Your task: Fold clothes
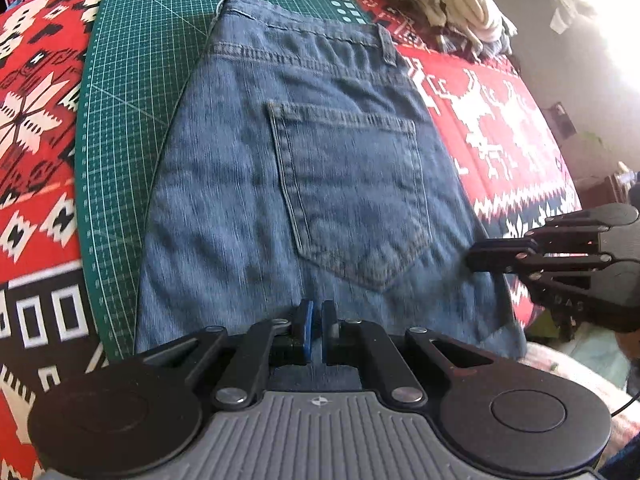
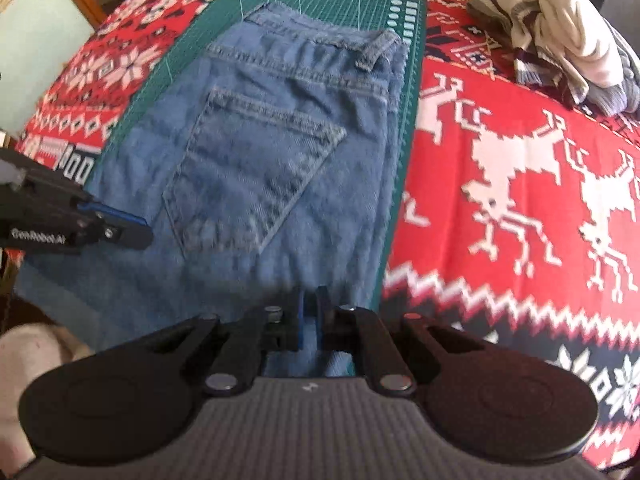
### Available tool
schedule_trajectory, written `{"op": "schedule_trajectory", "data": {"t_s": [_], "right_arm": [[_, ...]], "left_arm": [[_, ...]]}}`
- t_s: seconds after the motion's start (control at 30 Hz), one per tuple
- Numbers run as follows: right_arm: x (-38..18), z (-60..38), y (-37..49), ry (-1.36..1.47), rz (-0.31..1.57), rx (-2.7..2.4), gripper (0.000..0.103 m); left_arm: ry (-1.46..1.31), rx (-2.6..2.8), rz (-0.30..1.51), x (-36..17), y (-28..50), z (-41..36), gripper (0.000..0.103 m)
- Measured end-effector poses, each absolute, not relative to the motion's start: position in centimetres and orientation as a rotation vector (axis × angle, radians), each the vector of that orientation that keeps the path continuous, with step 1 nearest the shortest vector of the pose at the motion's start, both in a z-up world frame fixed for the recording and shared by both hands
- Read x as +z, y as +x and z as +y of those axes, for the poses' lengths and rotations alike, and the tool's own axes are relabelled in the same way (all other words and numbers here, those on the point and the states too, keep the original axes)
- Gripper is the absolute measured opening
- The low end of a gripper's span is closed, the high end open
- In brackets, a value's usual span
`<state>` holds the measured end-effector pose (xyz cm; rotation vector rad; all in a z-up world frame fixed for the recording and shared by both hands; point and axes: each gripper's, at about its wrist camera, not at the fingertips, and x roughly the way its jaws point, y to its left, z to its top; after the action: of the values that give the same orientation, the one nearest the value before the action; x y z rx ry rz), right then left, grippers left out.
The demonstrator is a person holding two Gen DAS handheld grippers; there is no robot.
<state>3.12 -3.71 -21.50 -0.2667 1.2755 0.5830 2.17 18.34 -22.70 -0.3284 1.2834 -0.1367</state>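
Denim jeans (image 1: pixel 320 184), mid-blue and faded, with fine pale streaking through the weave; folded lengthwise and laid flat on green cutting mat (image 1: pixel 132 120), waistband at the far end. Back pocket (image 1: pixel 352 196) facing up: five-sided, pointed at the bottom, outlined in double rows of tan stitching. Belt loop (image 1: pixel 387 42) standing at the waistband's right edge; in the right wrist view the same loop (image 2: pixel 378 48) curling up off the cloth. Mat smooth and matte, printed with a white grid, diagonal guide lines and a block of pale round and square marks near the far right corner. Under the mat, knitted-look blanket (image 1: pixel 500 128) in red, white and black, with pixelated reindeer, snowflakes and zigzag bands. Beyond, near the far right, heap of rumpled clothes (image 2: pixel 560 40), cream with dark striped ribbing, soft and bunched.

Left gripper (image 1: pixel 316 332): black plastic linkage, ribbed grey body, blue pad on one finger; fingers nearly together over the near end of the jeans, narrow gap between, cannot tell whether cloth is pinched. Right gripper (image 2: pixel 309 320): same build, fingers drawn close at the near edge of the denim, grip likewise not clear. White lettering "GenRobot.AI" readable on the left gripper's side in the right wrist view.
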Motion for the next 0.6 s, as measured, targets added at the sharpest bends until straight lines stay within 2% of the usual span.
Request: {"op": "schedule_trajectory", "data": {"t_s": [0.2,0.27,0.6], "right_arm": [[-21.2,-5.4,2.2,-0.234,1.324,0.543,0.005],[-20.9,-5.6,1.9,-0.228,1.329,0.531,0.008],[-20.9,-0.4,2.1,-0.24,1.271,0.672,0.008]], "left_arm": [[-0.336,-0.119,1.298,-22.4,0.8,17.9,0.003],[-0.338,-0.115,1.295,-22.1,0.5,17.8,0.003],[-0.345,-0.176,1.267,-22.8,1.3,15.7,0.003]]}}
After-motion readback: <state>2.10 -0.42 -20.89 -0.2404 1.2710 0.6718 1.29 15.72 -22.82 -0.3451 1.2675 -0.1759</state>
